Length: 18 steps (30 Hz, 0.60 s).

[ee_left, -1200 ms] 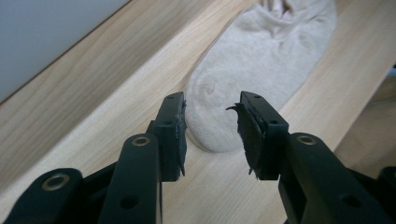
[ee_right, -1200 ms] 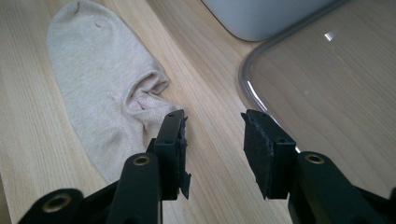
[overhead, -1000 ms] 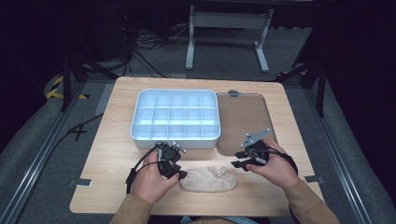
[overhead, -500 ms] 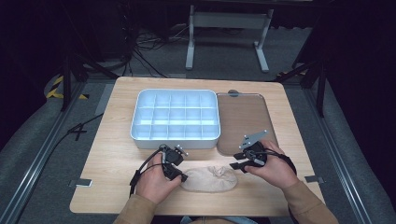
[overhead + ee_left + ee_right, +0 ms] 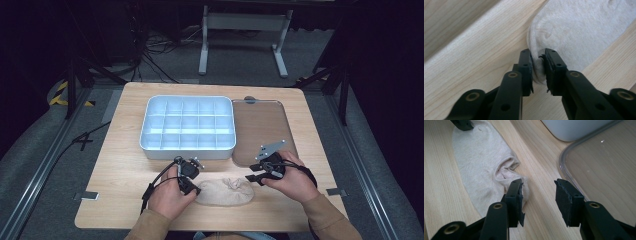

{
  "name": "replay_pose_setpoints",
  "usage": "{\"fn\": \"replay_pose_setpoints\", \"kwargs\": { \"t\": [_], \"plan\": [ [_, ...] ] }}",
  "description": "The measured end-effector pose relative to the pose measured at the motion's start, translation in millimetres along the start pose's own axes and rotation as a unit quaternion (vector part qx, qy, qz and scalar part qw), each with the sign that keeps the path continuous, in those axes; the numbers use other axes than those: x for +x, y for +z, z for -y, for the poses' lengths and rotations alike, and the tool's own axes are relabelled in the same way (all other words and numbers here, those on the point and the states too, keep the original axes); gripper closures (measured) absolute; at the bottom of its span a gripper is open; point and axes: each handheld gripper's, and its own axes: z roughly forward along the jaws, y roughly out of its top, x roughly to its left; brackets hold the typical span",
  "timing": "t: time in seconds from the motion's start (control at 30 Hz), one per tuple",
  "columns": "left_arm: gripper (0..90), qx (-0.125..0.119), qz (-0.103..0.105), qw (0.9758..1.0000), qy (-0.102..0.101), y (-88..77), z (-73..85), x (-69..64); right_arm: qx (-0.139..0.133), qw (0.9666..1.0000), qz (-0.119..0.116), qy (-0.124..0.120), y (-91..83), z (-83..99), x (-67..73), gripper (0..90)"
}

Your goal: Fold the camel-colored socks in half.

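**Left gripper pinches one end of a sock on the table**

A small beige knitted sock (image 5: 223, 191) lies flat on the light wooden table (image 5: 125, 170), near the edge closest to the person, between the two hands. The left gripper (image 5: 538, 65) has its black jaws nearly closed on a fold of fabric at the sock's left end. The right gripper (image 5: 537, 195) sits at the sock's other end with its jaws well apart and nothing between them; one jaw rests against the sock's bunched opening, the other is over bare wood. Just beyond it lies a clear flat plastic lid (image 5: 262, 131) with rounded corners, and beside that stands a white plastic organiser box (image 5: 188, 127) divided into many small compartments.
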Motion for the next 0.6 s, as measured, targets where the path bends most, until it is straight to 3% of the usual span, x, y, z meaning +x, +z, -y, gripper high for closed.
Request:
{"fn": "replay_pose_setpoints", "kwargs": {
  "t": [0.23,0.3,0.43,0.6],
  "plan": [
    [84.7,0.001,-0.007,1.0,0.001,-0.9,0.2,-2.1,0.0,1.0,-0.001,-0.003,0.3,-0.4,0.8,59.5],
    [84.8,0.002,-0.009,1.0,0.0,-1.4,0.1,-2.1,0.0,1.0,-0.004,-0.005,-0.2,-1.1,2.0,65.1],
    [84.8,0.008,-0.004,1.0,-0.001,-4.0,-0.1,-1.2,-0.017,0.9997,-0.005,-0.017,-0.4,-5.8,11.5,85.8],
    [84.9,0.004,-0.005,1.0,-0.005,-11.9,1.2,-0.7,-0.029,0.9989,-0.027,-0.024,6.3,-11.8,27.9,89.7]
  ]
}}
